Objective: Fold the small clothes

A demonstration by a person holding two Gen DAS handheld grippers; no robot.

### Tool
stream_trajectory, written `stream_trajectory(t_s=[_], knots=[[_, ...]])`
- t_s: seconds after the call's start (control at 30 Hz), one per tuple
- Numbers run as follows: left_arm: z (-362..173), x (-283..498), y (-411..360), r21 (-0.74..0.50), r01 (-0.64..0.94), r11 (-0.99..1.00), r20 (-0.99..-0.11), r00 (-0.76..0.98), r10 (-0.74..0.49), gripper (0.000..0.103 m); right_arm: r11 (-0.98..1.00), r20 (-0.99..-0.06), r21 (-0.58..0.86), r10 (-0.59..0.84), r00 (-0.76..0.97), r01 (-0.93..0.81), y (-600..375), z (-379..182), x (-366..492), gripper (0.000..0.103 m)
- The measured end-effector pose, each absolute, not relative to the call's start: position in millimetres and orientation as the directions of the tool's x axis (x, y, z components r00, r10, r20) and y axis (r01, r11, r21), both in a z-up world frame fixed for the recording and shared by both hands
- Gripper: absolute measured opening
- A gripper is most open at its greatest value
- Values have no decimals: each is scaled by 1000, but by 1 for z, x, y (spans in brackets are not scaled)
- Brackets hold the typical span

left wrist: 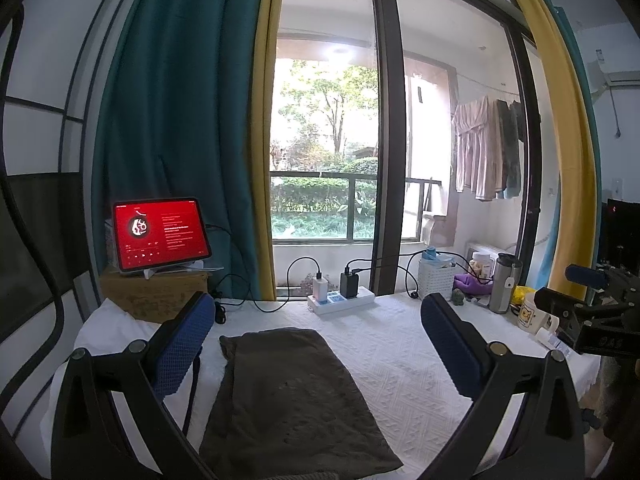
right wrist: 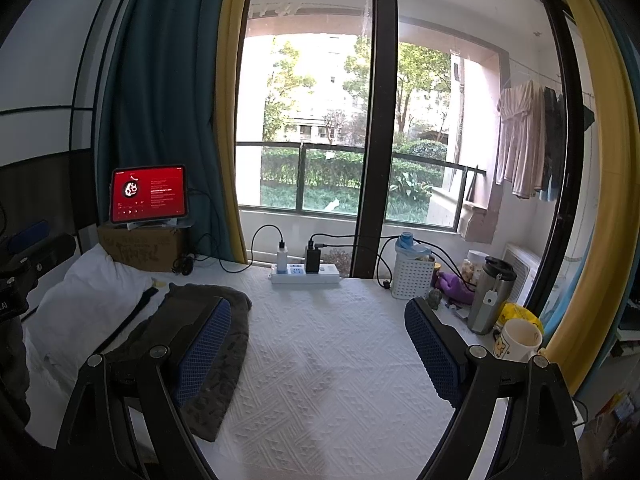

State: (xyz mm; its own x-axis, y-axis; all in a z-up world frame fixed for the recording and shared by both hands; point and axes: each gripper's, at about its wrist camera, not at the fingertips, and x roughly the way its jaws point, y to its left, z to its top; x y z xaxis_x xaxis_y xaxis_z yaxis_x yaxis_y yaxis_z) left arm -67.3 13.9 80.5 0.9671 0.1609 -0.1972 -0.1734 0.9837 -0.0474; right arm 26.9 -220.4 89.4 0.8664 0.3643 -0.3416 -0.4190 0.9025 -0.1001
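White quilted cloth covers the counter (left wrist: 384, 360), and one dark grey garment (left wrist: 292, 400) lies flat on it, nearest the cameras, with its long sides running away toward the window. Both pairs of tongs hover above the surface: the left tongs (left wrist: 316, 344) are spread wide with the garment beneath and between the blue pads, gripping nothing; the right tongs (right wrist: 318, 340) are likewise spread and empty, over bare cloth to the garment's right. That bare stretch leaves open room up to the counter's right edge, where one mug (right wrist: 518, 340) and one steel tumbler (right wrist: 490, 296) stand. Farther back sit one power strip (right wrist: 306, 274) carrying two chargers, and one white basket (right wrist: 412, 280) holding a blue-capped bottle. At far left, one red-screened tablet (left wrist: 160, 234) is propped on one cardboard box (left wrist: 156, 296).
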Motion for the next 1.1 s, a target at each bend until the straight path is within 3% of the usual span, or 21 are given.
stream_trajectory(t_s=[1.1], knots=[[77, -65, 11, -44, -157, 987, -211, 967, 144, 102, 899, -356, -103, 366, 860, -425, -220, 87, 29, 90]])
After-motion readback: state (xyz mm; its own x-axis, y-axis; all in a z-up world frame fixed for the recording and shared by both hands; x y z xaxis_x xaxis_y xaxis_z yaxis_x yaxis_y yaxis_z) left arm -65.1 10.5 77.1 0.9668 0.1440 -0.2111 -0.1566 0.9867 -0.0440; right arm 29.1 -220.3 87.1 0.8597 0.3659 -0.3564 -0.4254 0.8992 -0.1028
